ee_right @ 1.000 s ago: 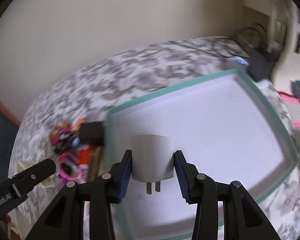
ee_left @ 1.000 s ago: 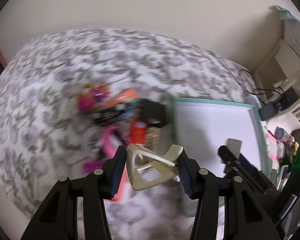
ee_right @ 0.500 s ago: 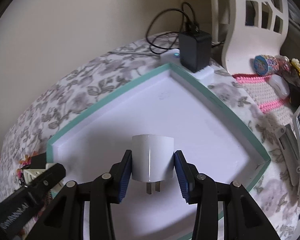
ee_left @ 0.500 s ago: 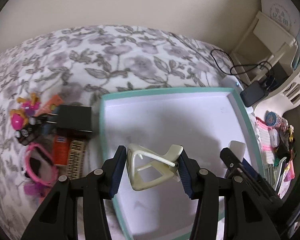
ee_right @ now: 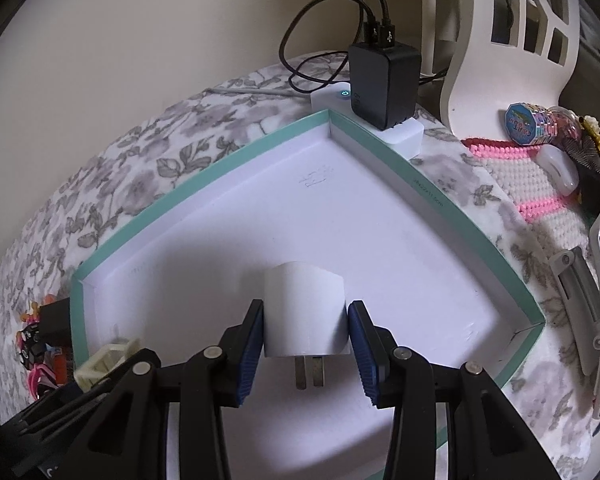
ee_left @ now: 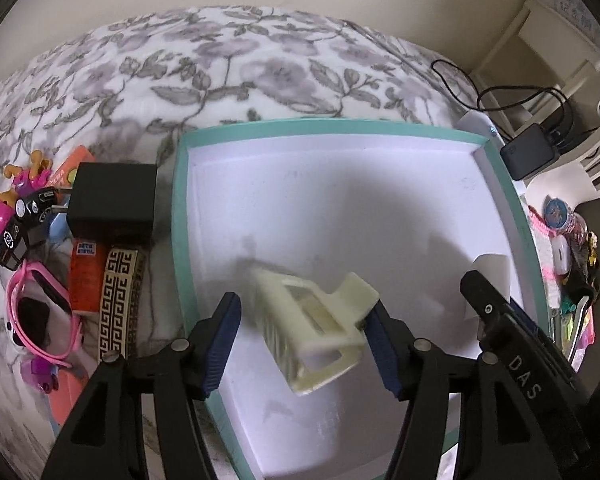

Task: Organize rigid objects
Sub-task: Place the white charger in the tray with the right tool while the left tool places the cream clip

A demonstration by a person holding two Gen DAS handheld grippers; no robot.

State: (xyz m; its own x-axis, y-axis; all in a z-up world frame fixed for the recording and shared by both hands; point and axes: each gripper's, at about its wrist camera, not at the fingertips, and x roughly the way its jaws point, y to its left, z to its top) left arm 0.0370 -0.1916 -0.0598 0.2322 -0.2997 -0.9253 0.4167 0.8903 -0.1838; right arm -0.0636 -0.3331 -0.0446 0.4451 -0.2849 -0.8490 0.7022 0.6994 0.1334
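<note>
right gripper (ee_right: 306, 346) jaws closed on a white plastic plug adapter (ee_right: 305, 314), its two metal prongs pointing back toward the camera, above a shallow white tray with teal rim (ee_right: 452, 216). tray sits on a grey floral cloth (ee_right: 148, 172). black charger block with cables (ee_right: 384, 84) sits on a white power strip (ee_right: 404, 136) at the tray's far corner. cream plastic clip (ee_right: 104, 362) shows lower left, by the left gripper's black arm (ee_right: 72, 408).
</note>
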